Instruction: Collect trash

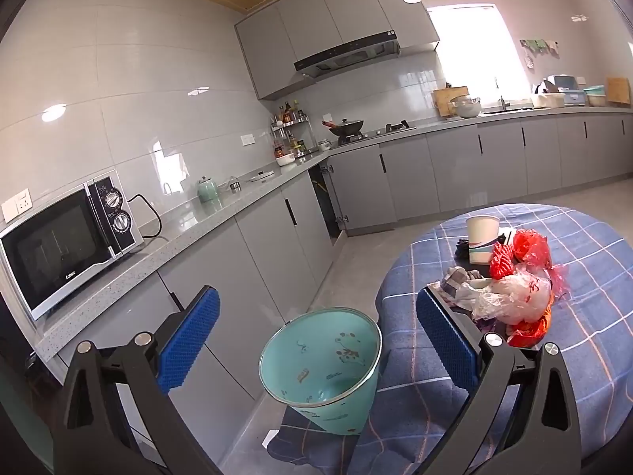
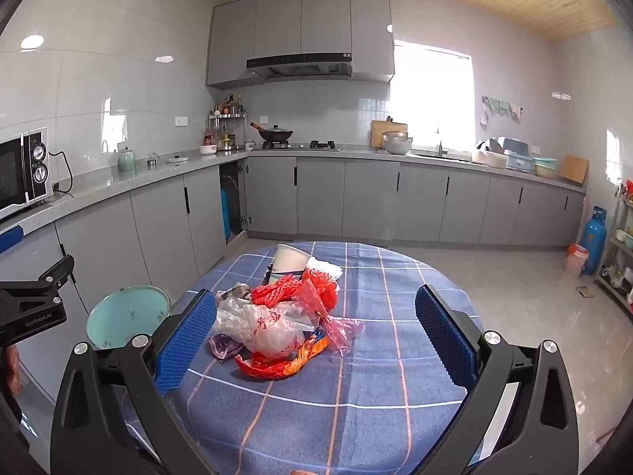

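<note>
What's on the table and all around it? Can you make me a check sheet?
Surface: round table under a blue checked cloth.
Job's things: trash pile of plastic bags and wrappers; paper cup behind it; teal bin on the floor beside the table.
Clutter: nothing seen.
Grippers: left tool open, above the bin; right tool open, nearing the pile.
Cables: microwave cord on the counter.
Surroundings: grey kitchen cabinets, wok, blue gas cylinder.
</note>
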